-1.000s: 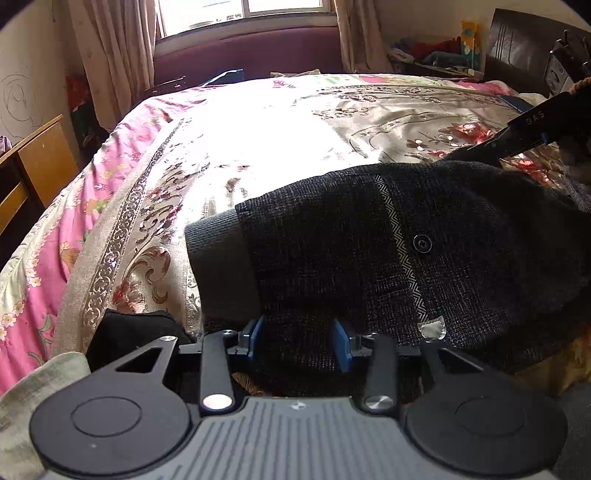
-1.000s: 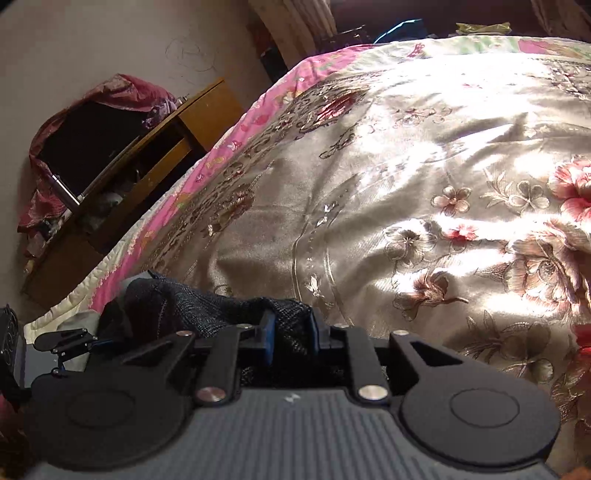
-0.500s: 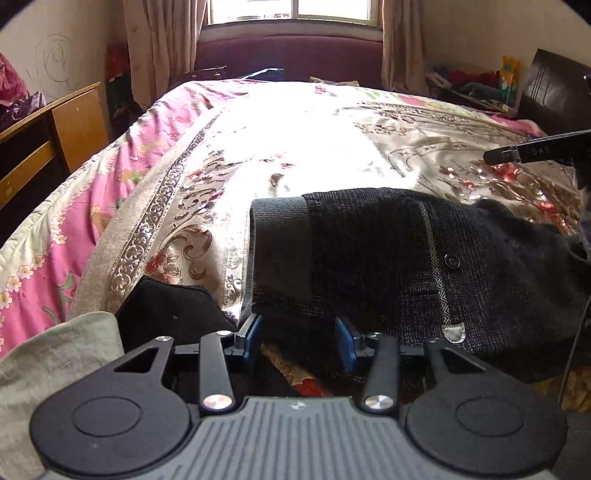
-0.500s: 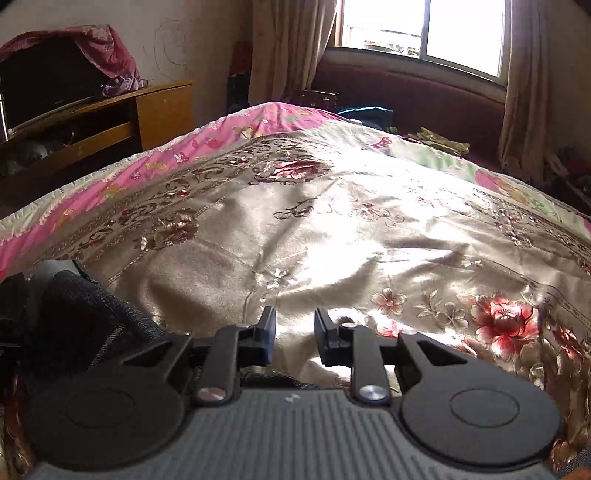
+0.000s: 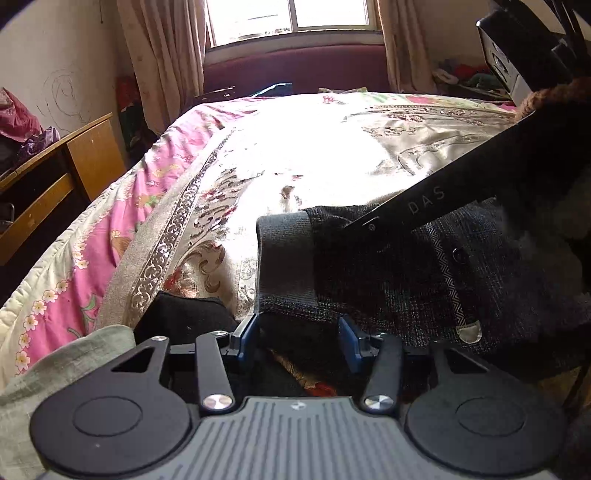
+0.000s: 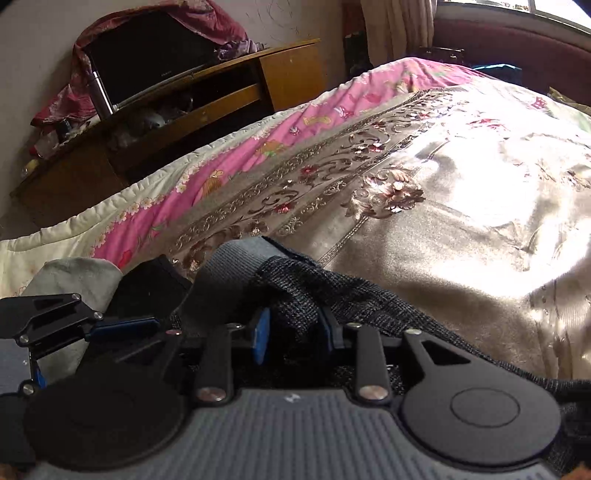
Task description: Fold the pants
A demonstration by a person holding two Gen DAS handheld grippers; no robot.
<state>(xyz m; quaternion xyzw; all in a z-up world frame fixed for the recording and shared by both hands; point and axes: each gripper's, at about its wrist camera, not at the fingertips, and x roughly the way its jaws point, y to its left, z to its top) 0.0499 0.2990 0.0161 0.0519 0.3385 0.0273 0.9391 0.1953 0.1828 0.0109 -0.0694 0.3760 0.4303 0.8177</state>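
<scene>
While both sets of jaws are opening, left gripper (image 5: 299, 338) and right gripper (image 6: 293, 334) each straddling pants (image 5: 388, 273) cloth at 6 o'clock on the bed (image 5: 295, 155), let go cleanly, then smooth the fold flat.

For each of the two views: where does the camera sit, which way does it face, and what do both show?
Left wrist: behind the left gripper, jaws opening, facing up the bed toward the window; the right gripper reaches over the pants.
Right wrist: behind the right gripper, jaws opening with pants between, facing the cabinet; left gripper at left.
Shared: pants, bedspread, cabinet.
</scene>
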